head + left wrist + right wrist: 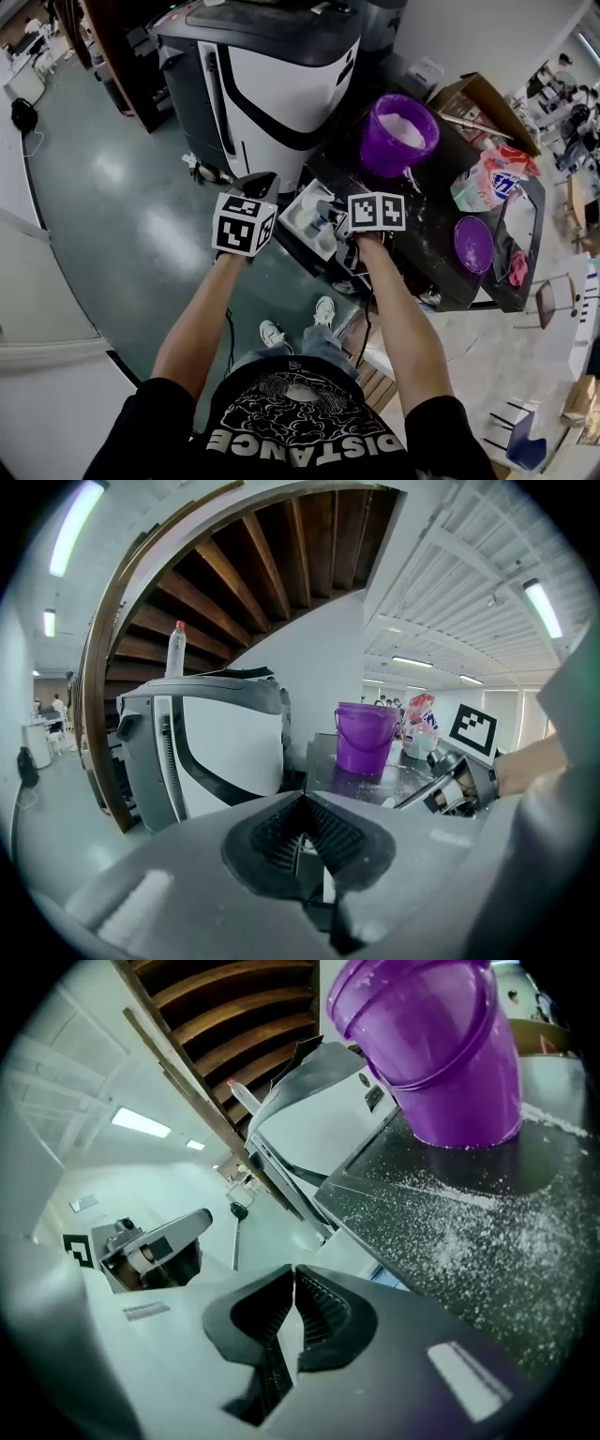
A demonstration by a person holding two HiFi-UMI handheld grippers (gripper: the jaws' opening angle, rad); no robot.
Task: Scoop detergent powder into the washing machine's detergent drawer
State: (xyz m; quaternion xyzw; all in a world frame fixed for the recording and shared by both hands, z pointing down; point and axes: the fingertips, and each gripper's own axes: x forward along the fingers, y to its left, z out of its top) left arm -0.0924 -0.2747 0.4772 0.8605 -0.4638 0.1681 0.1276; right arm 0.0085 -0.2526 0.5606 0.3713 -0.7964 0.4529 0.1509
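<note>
- I am holding the left gripper [300, 803] out over the glossy green floor [122, 206], its ribbed black pads clenched together with nothing showing between them.
- I am pointing the right gripper [291, 1274] along the edge of the black worktop [487, 1232]. Its grooved pads are also pressed tip to tip, and I can make out nothing gripped in them.
- The detergent drawer [307, 223], a white boxy plastic tray with divided compartments, is sticking out from the front of the worktop. It is lying between my two grippers and just beside the right one.
- The detergent powder [405, 127] is sitting as a pale mound inside a round, translucent purple bucket [375, 155]. The bucket is standing upright on the worktop, beyond the drawer.
- Loose white grains are dusting the worktop's dark surface around the bucket's base.
- A flat, round purple lid [473, 244] is lying on the worktop to the right, apart from the bucket.
- A crinkled detergent bag [487, 183] is resting behind the lid, near an open cardboard box [478, 98].
- A smooth white-and-black machine [272, 75] with curved panels is standing on the floor to the left of the worktop.
</note>
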